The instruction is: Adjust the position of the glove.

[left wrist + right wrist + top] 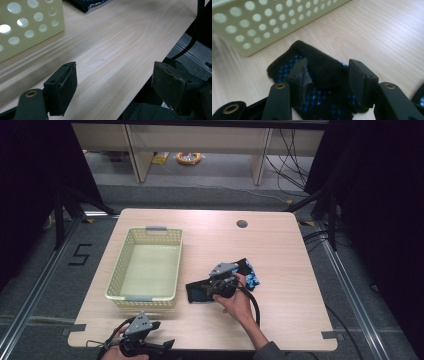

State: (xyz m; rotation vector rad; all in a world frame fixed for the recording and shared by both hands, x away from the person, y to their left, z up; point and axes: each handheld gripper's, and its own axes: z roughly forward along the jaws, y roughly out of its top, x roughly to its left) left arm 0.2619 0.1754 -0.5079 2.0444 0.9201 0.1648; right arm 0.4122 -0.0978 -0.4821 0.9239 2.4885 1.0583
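A black fabric piece with a blue checked pattern (196, 293) lies on the wooden table (285, 310), right of a pale yellow perforated basket (116, 270). My right gripper (209, 289) is low over it, jaws pointing toward the basket. In the right gripper view a black fold of the fabric (324, 67) lies between the jaws of that gripper (328, 72), and the pads stand apart on either side of it. My left gripper (162, 346) rests at the table's front edge. In the left gripper view its jaws (112, 75) stand wide apart over bare wood with nothing between them.
The basket (274, 22) holds nothing and stands left of centre; its corner (30, 25) is close to the left gripper. A round cable hole (242, 224) is at the table's far side. Dark curtains and floor rails flank the table.
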